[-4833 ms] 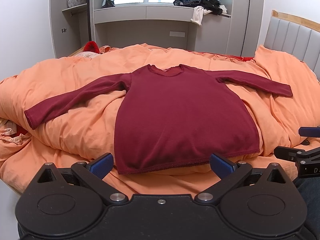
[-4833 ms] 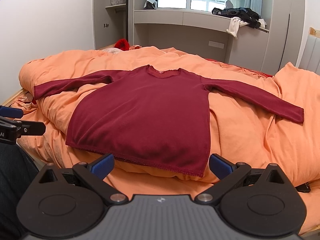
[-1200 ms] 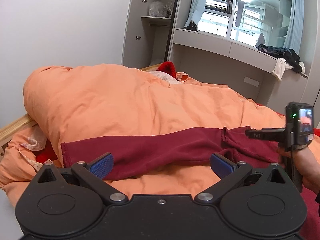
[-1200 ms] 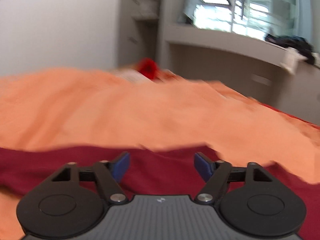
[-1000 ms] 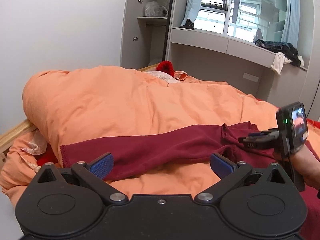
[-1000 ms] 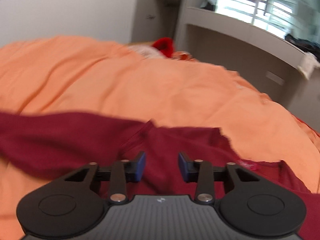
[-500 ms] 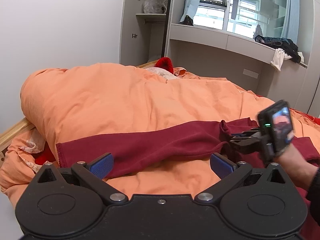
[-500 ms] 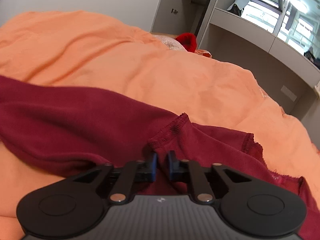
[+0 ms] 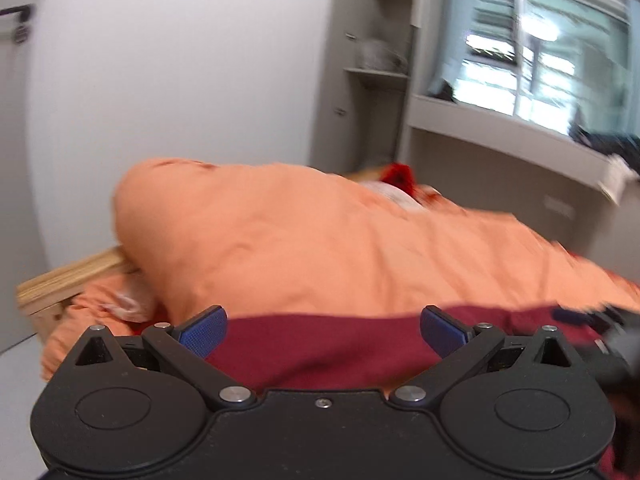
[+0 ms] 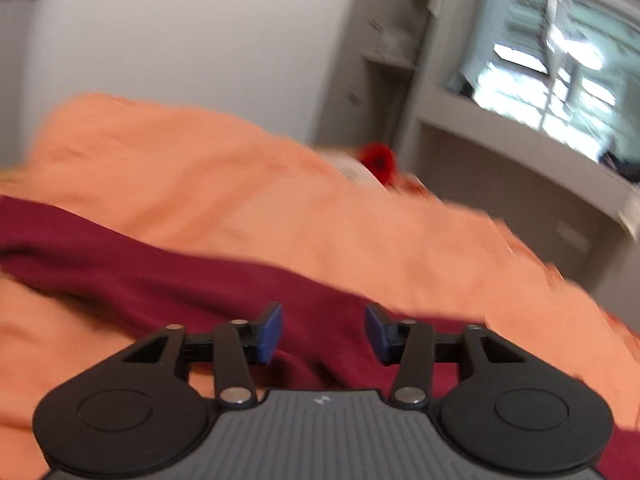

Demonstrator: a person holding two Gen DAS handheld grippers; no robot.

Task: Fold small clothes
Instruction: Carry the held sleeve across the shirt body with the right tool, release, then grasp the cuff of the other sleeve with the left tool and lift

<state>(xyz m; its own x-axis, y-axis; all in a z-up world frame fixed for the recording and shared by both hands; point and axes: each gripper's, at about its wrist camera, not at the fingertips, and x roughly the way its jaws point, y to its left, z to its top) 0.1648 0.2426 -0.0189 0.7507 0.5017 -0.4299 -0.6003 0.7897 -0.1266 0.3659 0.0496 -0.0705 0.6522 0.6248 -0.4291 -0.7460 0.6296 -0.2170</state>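
A dark red long-sleeved shirt [image 9: 320,344] lies on an orange duvet [image 9: 320,248]. Its left sleeve runs across the bottom of the left wrist view, and my left gripper [image 9: 322,330] is wide open just above it, holding nothing. In the right wrist view the sleeve and shoulder of the shirt [image 10: 160,276] run under my right gripper [image 10: 323,334], whose blue pads are partly apart with no cloth between them. The right gripper [image 9: 600,320] also shows blurred at the right edge of the left wrist view. Both views are motion-blurred.
A wooden bed frame edge [image 9: 68,280] sticks out at the left. A red item [image 9: 400,176] lies at the far side of the bed. Grey cabinets, shelves and a window ledge [image 9: 500,128] stand behind, with a white wall on the left.
The right gripper was shut on the shirt's shoulder half a second ago; its jaws have since opened and released the cloth. The left gripper moved closer over the sleeve, still wide open.
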